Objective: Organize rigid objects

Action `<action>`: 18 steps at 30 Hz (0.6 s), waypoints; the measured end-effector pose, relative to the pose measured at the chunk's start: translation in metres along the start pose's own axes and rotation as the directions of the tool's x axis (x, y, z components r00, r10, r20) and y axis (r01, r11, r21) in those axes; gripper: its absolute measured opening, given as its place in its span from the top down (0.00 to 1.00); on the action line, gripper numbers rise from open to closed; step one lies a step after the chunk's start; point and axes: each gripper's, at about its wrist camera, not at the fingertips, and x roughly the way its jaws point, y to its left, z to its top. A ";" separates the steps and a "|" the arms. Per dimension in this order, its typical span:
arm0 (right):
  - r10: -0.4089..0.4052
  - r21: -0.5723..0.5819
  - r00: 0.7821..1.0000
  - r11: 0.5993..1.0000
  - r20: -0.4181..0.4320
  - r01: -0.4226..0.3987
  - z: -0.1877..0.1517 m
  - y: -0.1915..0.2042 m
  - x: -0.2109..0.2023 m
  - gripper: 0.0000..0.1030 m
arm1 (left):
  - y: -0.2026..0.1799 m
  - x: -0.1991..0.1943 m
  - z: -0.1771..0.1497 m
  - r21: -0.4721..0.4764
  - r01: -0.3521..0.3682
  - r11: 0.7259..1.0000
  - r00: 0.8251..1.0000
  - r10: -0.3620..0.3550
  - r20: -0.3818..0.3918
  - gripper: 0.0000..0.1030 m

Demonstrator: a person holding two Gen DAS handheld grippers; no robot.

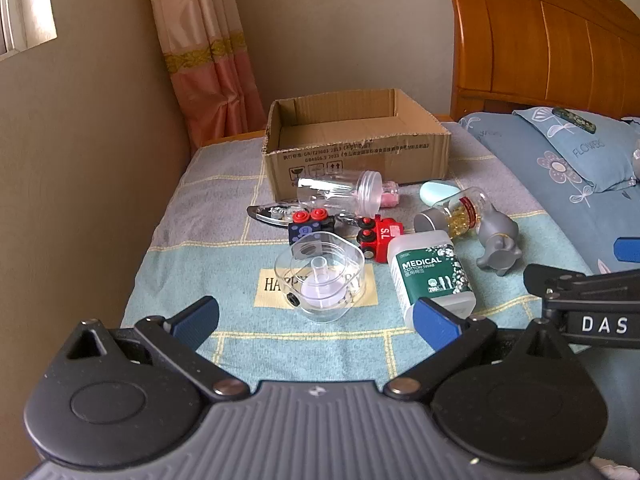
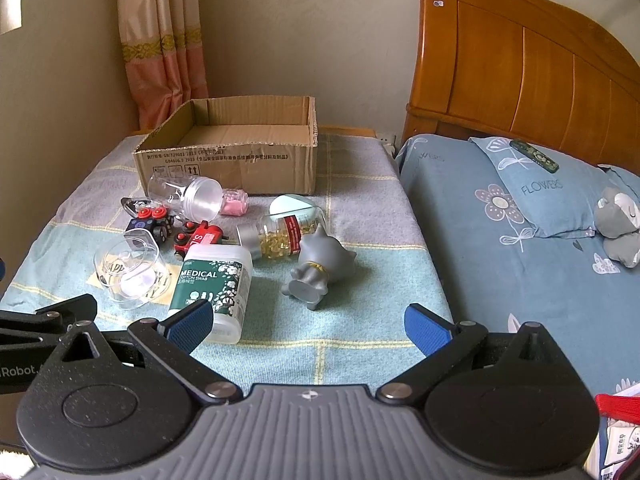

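Right gripper (image 2: 308, 326) wide open above blanket (image 2: 352, 320), cotton swab box (image 2: 214, 284), grey figurine (image 2: 320, 268), empty cardboard box (image 2: 232, 156) behind

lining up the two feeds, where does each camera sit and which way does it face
Left wrist: on the left gripper, angled down over the blanket at the clear cup; its open blue fingers show.
Right wrist: on the right gripper, further right, facing the grey figurine and bed; open fingers show.
Shared: cardboard box, swab container.
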 end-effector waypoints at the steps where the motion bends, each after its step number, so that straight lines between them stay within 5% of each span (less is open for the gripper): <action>1: 0.000 0.001 1.000 1.000 0.000 0.000 -0.001 0.000 0.000 0.00 | 0.000 0.000 0.000 0.000 0.000 1.000 1.000 0.000 0.000 0.01; 18: -0.002 0.001 1.000 1.000 0.008 0.002 -0.001 -0.001 -0.003 0.00 | 0.000 -0.001 0.000 -0.003 0.004 1.000 1.000 -0.003 0.008 0.01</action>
